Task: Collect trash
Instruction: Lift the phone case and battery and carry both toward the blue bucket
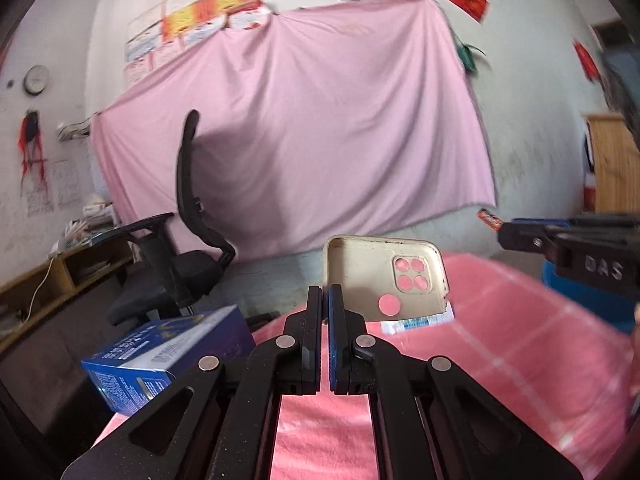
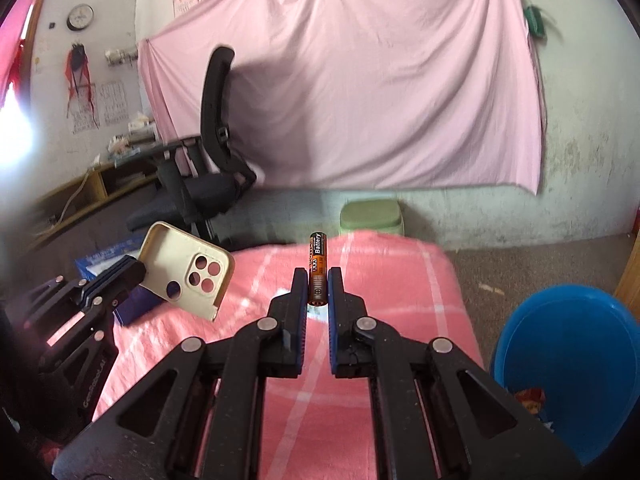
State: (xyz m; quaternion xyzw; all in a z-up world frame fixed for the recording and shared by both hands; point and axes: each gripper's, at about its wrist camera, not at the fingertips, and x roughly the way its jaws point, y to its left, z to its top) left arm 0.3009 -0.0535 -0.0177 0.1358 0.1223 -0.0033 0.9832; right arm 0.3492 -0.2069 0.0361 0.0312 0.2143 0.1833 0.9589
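Observation:
My left gripper (image 1: 325, 294) is shut on the edge of a cream phone case (image 1: 394, 274) and holds it up above the pink-covered table (image 1: 500, 340). The case also shows in the right wrist view (image 2: 188, 270), held by the left gripper (image 2: 134, 270). My right gripper (image 2: 318, 278) is shut on an orange and black AAA battery (image 2: 317, 266), upright between the fingers, above the table (image 2: 400, 280). The right gripper with the battery (image 1: 490, 218) shows at the right edge of the left wrist view. A small white and blue packet (image 1: 416, 323) lies on the table under the case.
A blue bin (image 2: 568, 364) stands on the floor right of the table, with some trash inside. A blue box (image 1: 168, 354) lies at the table's left edge. A black office chair (image 2: 204, 176) and a green stool (image 2: 370, 214) stand behind the table.

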